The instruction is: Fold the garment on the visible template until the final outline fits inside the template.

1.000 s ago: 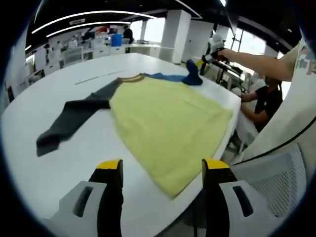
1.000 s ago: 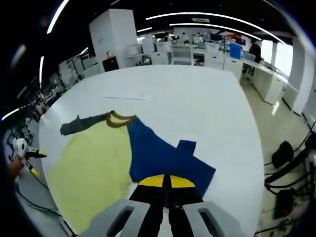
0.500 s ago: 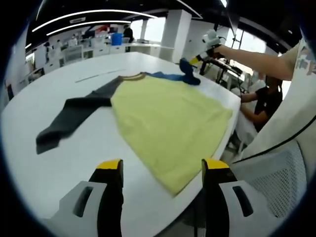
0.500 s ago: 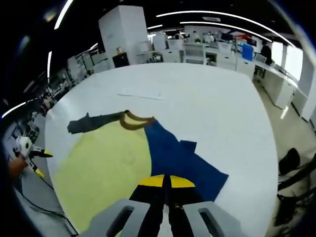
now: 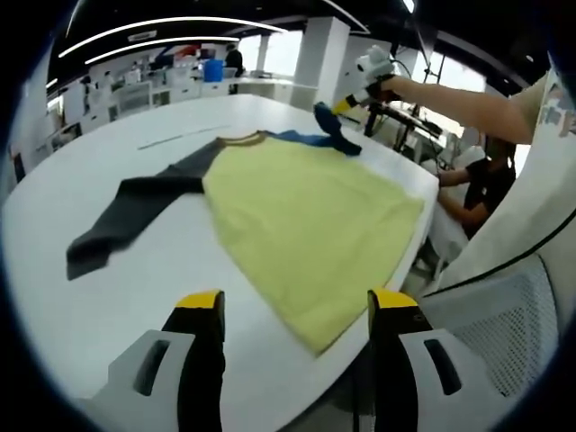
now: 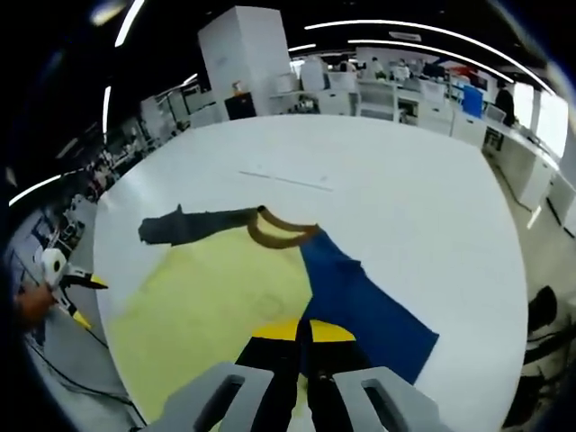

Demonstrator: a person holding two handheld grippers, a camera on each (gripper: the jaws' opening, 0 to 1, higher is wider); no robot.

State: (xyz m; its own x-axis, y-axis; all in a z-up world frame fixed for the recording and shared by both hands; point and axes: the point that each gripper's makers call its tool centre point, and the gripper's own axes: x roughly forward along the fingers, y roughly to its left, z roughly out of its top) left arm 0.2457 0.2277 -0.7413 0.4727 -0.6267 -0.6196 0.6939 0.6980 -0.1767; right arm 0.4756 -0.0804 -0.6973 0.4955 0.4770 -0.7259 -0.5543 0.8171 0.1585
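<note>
One garment (image 5: 306, 211), yellow body flat on the white bench (image 5: 54, 306), mid-frame in the left gripper view. Right tool (image 6: 301, 335) is clenched on the blue sleeve (image 6: 364, 306); carry it inward over the body, low, no bunching. Left tool (image 5: 292, 310) is released, hovering off the hem. Long axis: hem near, collar (image 5: 238, 140) toward upper centre. Template outline probably hidden; can't confirm.

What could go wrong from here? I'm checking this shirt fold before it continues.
The right gripper pinches only the blue sleeve end, so the cloth may slip out mid-fold. The yellow body lies at the white table edge and could slide off. The left gripper is open, pinning nothing.
</note>
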